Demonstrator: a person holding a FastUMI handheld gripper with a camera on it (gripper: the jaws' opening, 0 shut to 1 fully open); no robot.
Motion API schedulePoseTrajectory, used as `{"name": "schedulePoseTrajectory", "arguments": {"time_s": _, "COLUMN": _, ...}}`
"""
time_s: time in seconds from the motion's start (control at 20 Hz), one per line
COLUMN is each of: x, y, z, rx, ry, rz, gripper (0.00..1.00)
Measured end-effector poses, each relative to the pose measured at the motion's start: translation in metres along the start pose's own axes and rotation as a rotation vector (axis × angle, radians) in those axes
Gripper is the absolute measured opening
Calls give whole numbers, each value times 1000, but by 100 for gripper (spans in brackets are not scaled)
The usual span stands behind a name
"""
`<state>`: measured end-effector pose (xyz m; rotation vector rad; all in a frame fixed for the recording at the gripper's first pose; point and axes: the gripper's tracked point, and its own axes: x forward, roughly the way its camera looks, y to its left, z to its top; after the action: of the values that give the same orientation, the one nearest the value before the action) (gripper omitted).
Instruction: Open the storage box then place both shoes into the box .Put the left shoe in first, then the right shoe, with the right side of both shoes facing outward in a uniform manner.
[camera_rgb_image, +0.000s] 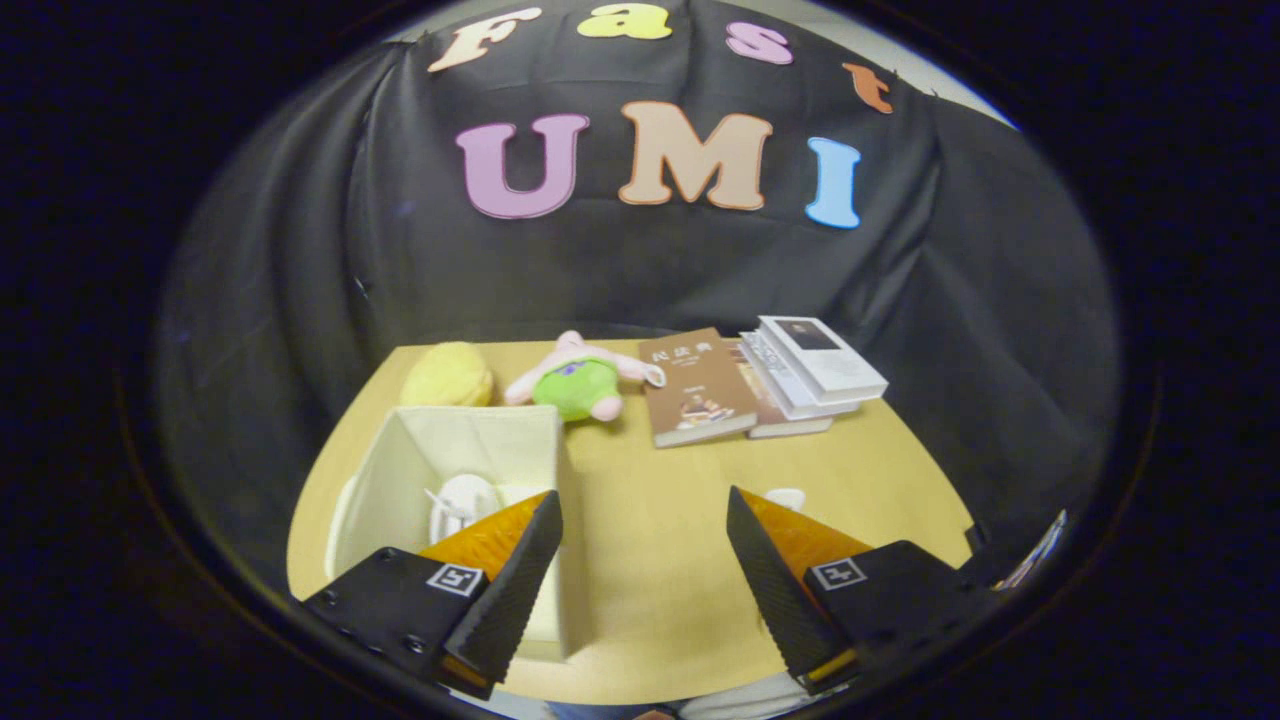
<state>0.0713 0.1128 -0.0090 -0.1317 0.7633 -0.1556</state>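
The gripper (645, 505) hangs above the wooden table (650, 540) with its two fingers spread wide apart, and nothing is between them but bare table top. The storage box (520, 440) (a soft, cream-colored one with no lid on it) sits just under and beyond the left finger, with its top open. A white shoe (462, 505) lies inside the box, near its bottom. A small white bit of something (785, 497) peeks out just past the right finger, but what it is cannot be told. Farther back on the table sit a yellow plush toy (447, 376), a pink and green plush toy (580, 380), a brown book (697, 388) and a stack of books (810, 372) beside it.
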Motion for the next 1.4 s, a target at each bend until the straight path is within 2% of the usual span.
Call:
{"name": "schedulePoseTrajectory", "arguments": {"time_s": 0.2, "x": 38, "y": -52, "z": -53, "rx": 71, "ry": 101, "rz": -76, "gripper": 100}}
{"name": "schedulePoseTrajectory", "arguments": {"time_s": 0.35, "x": 68, "y": -78, "z": -82, "rx": 109, "ry": 153, "rz": -95, "gripper": 100}}
{"name": "schedulePoseTrajectory", "arguments": {"time_s": 0.55, "x": 97, "y": -117, "z": -115, "rx": 30, "ry": 242, "rz": -178, "gripper": 100}}
{"name": "schedulePoseTrajectory", "arguments": {"time_s": 0.75, "x": 118, "y": -136, "z": -140, "rx": -69, "ry": 332, "rz": -222, "gripper": 100}}
{"name": "schedulePoseTrajectory", "arguments": {"time_s": 0.95, "x": 122, "y": -142, "z": -146, "rx": -127, "ry": 354, "rz": -227, "gripper": 97}}
{"name": "schedulePoseTrajectory", "arguments": {"time_s": 1.4, "x": 121, "y": -161, "z": -114, "rx": -46, "ry": 249, "rz": -222, "gripper": 96}}
